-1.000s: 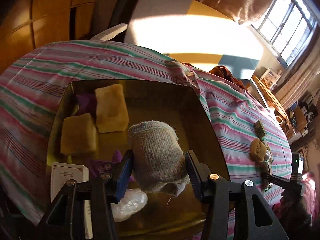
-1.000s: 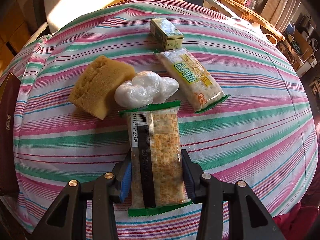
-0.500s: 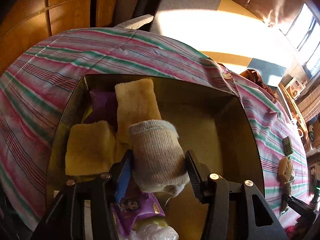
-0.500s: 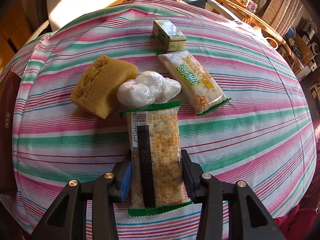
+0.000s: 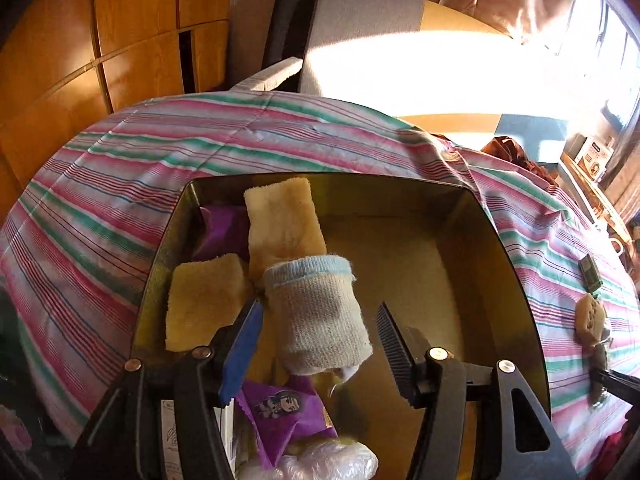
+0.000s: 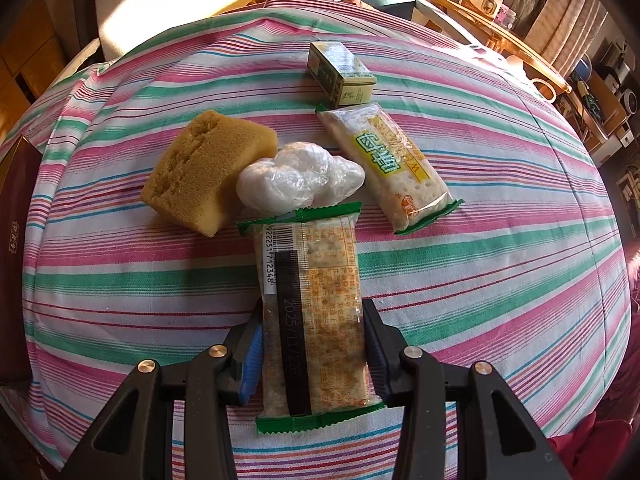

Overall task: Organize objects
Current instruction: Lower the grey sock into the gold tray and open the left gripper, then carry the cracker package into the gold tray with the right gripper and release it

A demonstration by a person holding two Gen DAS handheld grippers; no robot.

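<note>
In the left wrist view a rolled grey sock with a pale blue cuff (image 5: 316,320) stands between the jaws of my left gripper (image 5: 320,312), over the dark open box (image 5: 500,264). The jaws are opening: a gap shows between the sock and the black right pad, and the blue left pad is at its side. In the right wrist view my right gripper (image 6: 313,316) is shut on a green-edged cracker packet (image 6: 316,280) that lies on the striped cloth (image 6: 480,280).
The box holds two yellow sponges (image 5: 284,220) (image 5: 204,300), purple packets (image 5: 280,412) and a white plastic bundle (image 5: 320,464). On the cloth beyond the right gripper lie a sponge (image 6: 204,168), a plastic bundle (image 6: 296,180), a second cracker packet (image 6: 392,160) and a green carton (image 6: 340,72).
The left gripper's jaws have spread apart and the right pad has come off the sock. The left view has tipped further down over the box. The right gripper has not moved.
</note>
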